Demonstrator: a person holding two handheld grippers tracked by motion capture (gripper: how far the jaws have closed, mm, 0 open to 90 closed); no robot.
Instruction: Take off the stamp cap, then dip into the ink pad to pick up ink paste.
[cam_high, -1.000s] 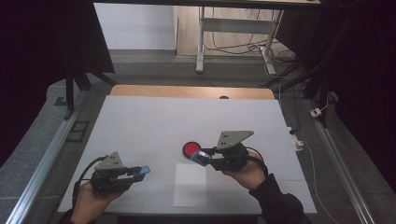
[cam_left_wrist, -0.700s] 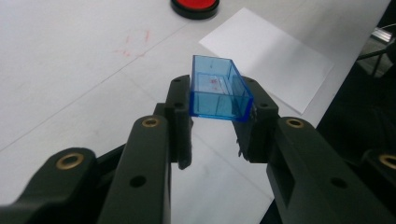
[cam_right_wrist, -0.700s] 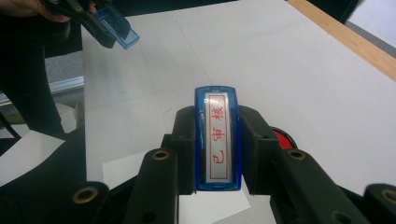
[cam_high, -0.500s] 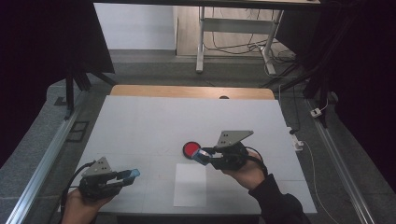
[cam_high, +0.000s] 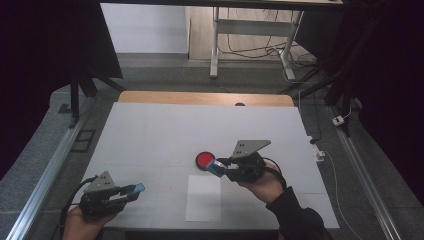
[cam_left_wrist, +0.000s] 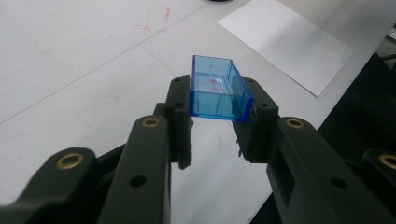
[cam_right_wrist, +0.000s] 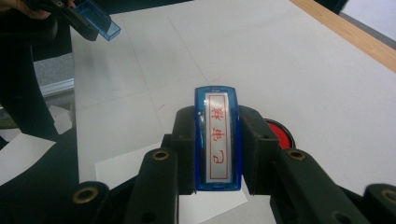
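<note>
My left gripper (cam_high: 134, 190) is at the table's front left corner, shut on a clear blue plastic cap (cam_left_wrist: 217, 94) that opens toward the camera; the same cap (cam_right_wrist: 98, 18) appears far off in the right gripper view. Near the table's middle, my right gripper (cam_high: 218, 166) is shut on a blue stamp (cam_right_wrist: 218, 137) whose white face carries red characters. A round red ink pad (cam_high: 204, 160) lies on the white table (cam_high: 165, 130) just left of the stamp (cam_high: 216, 166). A white paper sheet (cam_high: 203, 198) lies flat in front of the pad, between the two hands.
A wooden strip (cam_high: 205, 98) runs along the table's far edge. Metal rails (cam_high: 47, 175) flank both sides. A cable and a small white box (cam_high: 340, 120) lie on the floor to the right. Beyond the table stands a desk frame (cam_high: 215, 45).
My left gripper has drawn back toward the front left corner with the blue cap. The right gripper and stamp have stayed beside the ink pad.
</note>
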